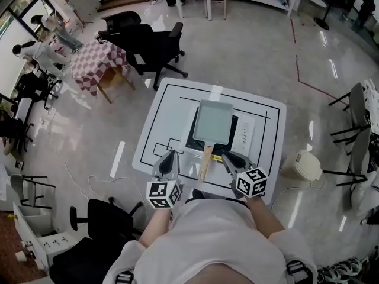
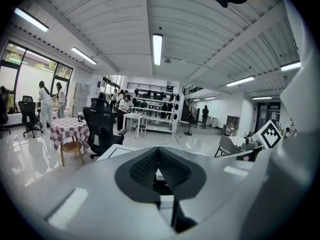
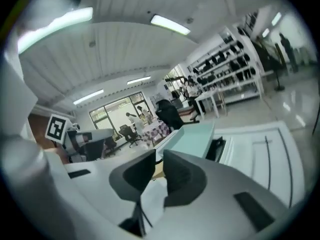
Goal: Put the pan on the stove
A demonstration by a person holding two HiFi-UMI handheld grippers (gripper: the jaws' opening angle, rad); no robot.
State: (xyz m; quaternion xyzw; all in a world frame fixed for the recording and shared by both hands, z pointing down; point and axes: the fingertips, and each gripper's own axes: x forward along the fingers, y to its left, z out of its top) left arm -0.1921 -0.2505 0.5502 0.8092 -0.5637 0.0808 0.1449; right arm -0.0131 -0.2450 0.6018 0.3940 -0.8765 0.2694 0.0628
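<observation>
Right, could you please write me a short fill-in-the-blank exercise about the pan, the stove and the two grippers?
1. The pale green pan on the stove is ____ in shape.
2. Its wooden handle lies ____ the left gripper and the right gripper.
3. The handle is gripped by ____ of them.
4. The chequered tablecloth is red and ____.
Missing words: rectangular; between; neither; white.

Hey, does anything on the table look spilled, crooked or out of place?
Nothing stands out. The pan sits flat on the stove, its wooden handle pointing toward the person, and nothing is spilled on the white table.
</observation>
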